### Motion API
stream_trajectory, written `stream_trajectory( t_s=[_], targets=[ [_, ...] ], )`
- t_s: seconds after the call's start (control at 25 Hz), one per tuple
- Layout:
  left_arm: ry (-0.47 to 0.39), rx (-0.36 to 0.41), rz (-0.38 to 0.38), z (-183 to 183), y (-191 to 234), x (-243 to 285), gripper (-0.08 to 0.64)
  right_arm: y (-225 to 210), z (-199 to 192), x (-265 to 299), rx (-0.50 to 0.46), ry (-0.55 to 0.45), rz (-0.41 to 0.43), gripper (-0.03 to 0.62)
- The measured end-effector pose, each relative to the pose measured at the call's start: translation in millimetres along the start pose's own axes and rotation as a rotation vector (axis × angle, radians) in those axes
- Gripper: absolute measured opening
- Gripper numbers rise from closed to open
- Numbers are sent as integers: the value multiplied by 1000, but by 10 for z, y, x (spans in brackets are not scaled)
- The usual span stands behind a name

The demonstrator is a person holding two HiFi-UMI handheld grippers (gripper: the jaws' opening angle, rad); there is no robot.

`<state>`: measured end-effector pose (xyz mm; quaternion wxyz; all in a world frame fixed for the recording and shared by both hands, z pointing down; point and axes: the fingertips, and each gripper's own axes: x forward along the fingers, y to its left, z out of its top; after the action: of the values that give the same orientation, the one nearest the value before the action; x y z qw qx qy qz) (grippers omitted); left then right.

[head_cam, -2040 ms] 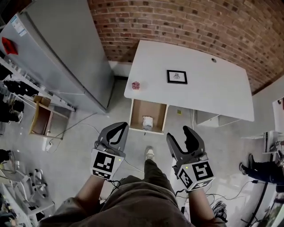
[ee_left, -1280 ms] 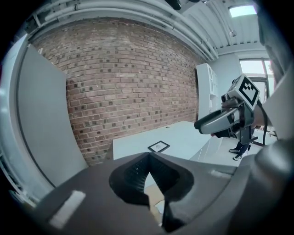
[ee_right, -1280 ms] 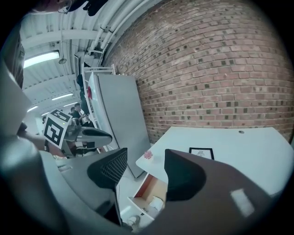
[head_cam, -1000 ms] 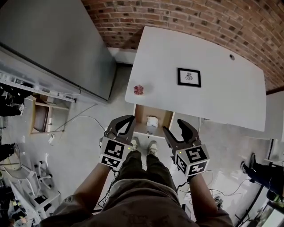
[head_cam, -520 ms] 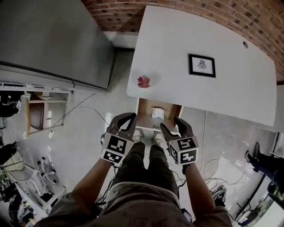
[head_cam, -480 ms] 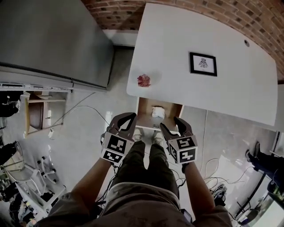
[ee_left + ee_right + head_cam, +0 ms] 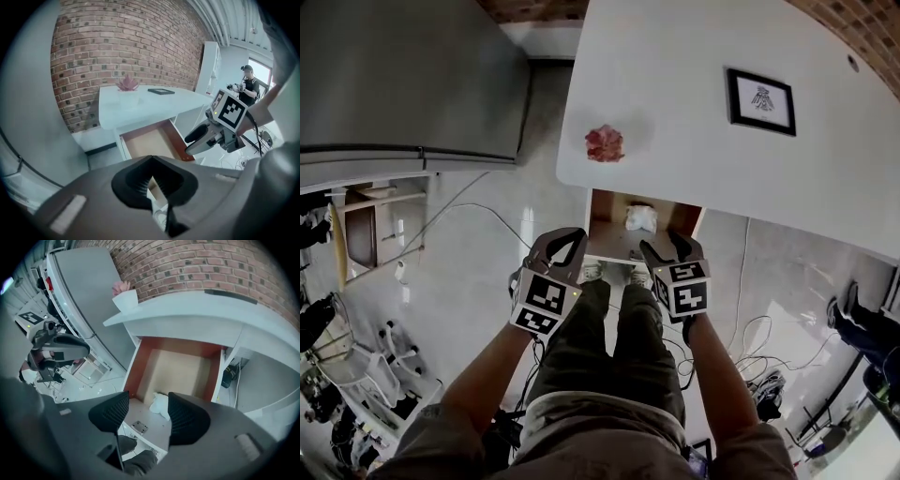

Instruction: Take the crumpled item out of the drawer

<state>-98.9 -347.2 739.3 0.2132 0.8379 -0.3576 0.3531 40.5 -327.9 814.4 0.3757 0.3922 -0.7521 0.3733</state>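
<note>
The drawer (image 7: 598, 225) stands pulled out from under the smooth white bench (image 7: 703, 141). It is a shallow box with reddish-brown side walls, a pale matt floor and a white front panel. On that floor, close behind the front panel, lies the crumpled item (image 7: 641, 217), a small white wad with soft folds, paper by the look of it. The right claw (image 7: 148, 403) is held wide, its two ribbed black pads well apart. The wad shows in the gap between them but clear of both. The left claw (image 7: 150, 160) is closed on nothing: its curved jaws meet at the tips and leave a bowed hollow behind them. In the head view both claws hang side by side at the drawer's front edge.

Near the bench's left edge sits a pink ruffled lump (image 7: 604, 143), perhaps crumpled paper or a paper flower. Farther right lies a flat black-framed picture (image 7: 761, 100). A rough red brick wall (image 7: 117, 42) stands behind the bench, and a plain grey cabinet (image 7: 412, 75) stands beside it.
</note>
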Motion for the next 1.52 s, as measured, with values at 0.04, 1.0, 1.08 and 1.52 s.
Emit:
stream_trajectory(
  t_s=[0.04, 1.0, 1.08, 1.52],
  targets=[
    [5, 0, -6, -77, 2, 64, 0, -37, -44, 100, -1, 9, -5, 281],
    [27, -68, 8, -1030, 248, 910, 0, -571, -629, 1596, -51, 265, -91, 277],
    [28, -74, 10, -1052, 256, 922, 0, -570, -663, 1638, -58, 288, -80, 276],
    [36, -85, 13, -1057, 288, 934, 0, -590, -693, 1669, -69, 302, -68, 162]
  ],
)
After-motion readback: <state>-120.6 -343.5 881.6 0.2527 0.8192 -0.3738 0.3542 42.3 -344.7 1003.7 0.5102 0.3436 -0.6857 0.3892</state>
